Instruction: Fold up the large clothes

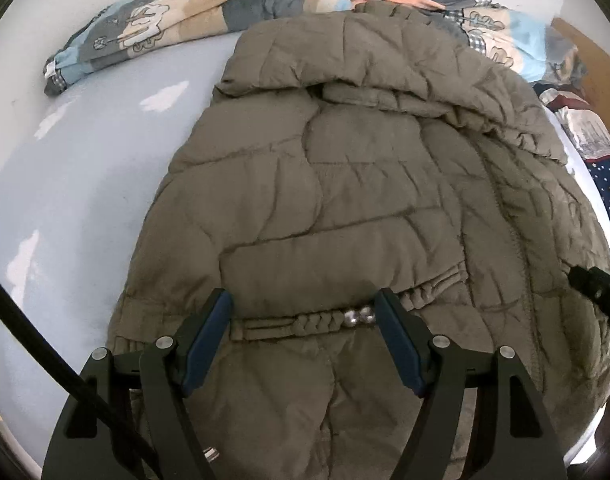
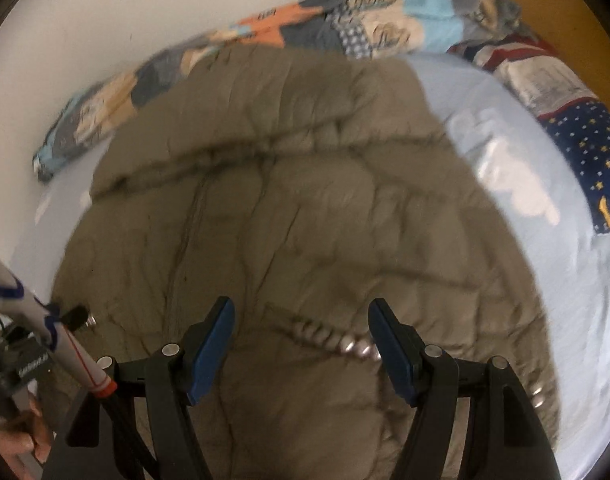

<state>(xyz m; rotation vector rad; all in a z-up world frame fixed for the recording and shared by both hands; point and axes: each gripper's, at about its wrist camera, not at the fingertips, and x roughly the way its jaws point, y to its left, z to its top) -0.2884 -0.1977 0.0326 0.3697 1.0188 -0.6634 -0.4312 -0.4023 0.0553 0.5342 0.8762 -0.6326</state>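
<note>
Fingers (image 1: pixel 209 340) spread, jacket (image 1: pixel 345 200) on bed (image 1: pixel 65 200)

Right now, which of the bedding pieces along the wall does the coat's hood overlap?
The patchwork quilt with cartoon squares; the hood of the coat covers its edge, unlike the starry navy pillow.

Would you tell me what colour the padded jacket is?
Olive-brown jacket; clearest in the left wrist view.

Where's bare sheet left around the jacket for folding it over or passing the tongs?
Bare blue sheet lies left of the jacket, up to the patchwork quilt. A second strip runs right of it, bordered by the star-print bedding. The far edge is crowded: the hood touches the quilt.
</note>
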